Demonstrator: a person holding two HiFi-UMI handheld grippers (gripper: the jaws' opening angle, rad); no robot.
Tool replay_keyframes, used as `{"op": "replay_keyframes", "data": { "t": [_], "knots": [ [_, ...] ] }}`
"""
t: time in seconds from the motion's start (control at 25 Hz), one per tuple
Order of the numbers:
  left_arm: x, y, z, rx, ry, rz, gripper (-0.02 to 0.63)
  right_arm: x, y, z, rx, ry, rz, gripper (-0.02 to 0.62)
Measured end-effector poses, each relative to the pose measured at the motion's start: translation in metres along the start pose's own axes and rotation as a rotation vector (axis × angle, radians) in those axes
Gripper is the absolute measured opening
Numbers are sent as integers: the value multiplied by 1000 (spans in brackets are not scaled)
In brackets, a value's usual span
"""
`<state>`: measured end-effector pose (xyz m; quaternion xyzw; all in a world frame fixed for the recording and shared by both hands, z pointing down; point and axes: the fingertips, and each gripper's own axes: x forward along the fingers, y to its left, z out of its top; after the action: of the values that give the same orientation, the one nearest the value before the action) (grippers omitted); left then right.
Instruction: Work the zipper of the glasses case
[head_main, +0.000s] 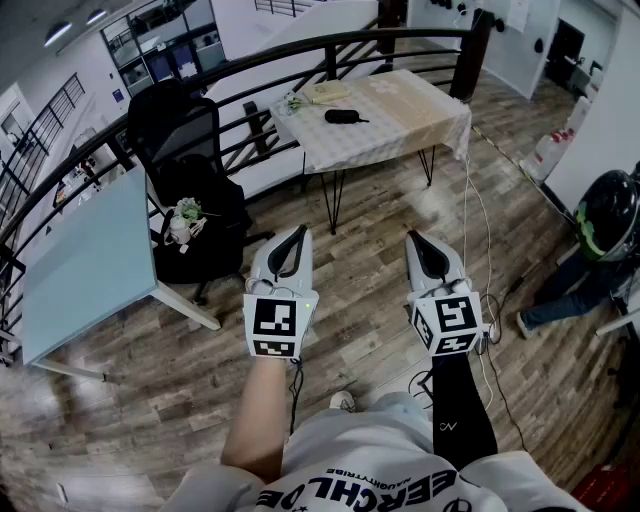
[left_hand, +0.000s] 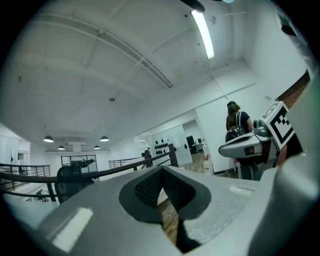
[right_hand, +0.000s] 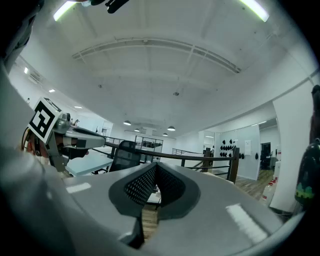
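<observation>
A black glasses case (head_main: 342, 116) lies on a small table with a checked cloth (head_main: 400, 110), far ahead by the railing. I hold both grippers level over the wooden floor, well short of that table. My left gripper (head_main: 297, 232) is shut, its tips meeting with nothing between them (left_hand: 161, 172). Beside it, my right gripper (head_main: 418, 239) is shut and empty too (right_hand: 155, 166). Each gripper view catches the other gripper at its edge: the right one (left_hand: 250, 145) and the left one (right_hand: 75, 135).
A black office chair (head_main: 185, 150) with a bag and a small plant stands left of the table. A pale blue table (head_main: 85, 265) is at the left. A black railing (head_main: 300, 55) runs behind. A person with a helmet (head_main: 605, 230) is at the right. Cables lie on the floor.
</observation>
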<state>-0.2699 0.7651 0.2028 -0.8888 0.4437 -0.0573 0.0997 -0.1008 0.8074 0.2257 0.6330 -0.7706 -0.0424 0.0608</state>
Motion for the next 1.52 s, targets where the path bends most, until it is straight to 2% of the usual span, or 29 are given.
{"op": "replay_keyframes", "data": {
  "t": [0.2, 0.68, 0.92, 1.0, 1.04, 1.12, 1.16, 1.52],
  "knots": [
    [2, -1, -4, -36, 5, -12, 9, 1, 1, 3, -4, -2, 0, 29],
    [0, 3, -11, -45, 15, -13, 9, 0, 5, -6, 18, 12, 2, 29],
    [1, 3, -14, -66, 10, -17, 11, 0, 0, -16, 19, 28, -35, 31],
    [4, 2, -18, -64, 17, -21, 62, 3, -4, -21, 27, 42, -41, 31],
    [6, 2, -21, -63, 19, -20, 91, 6, -5, -23, 32, 46, -40, 34],
    [12, 3, -26, -73, 22, -22, 108, 13, -6, -28, 48, 53, -28, 88],
    [16, 3, -29, -80, 28, -28, 115, 17, -7, -31, 55, 54, -22, 95],
    [80, 10, -38, -92, 37, -56, 120, 83, -36, -48, 72, 63, 34, 138]
  ]
}}
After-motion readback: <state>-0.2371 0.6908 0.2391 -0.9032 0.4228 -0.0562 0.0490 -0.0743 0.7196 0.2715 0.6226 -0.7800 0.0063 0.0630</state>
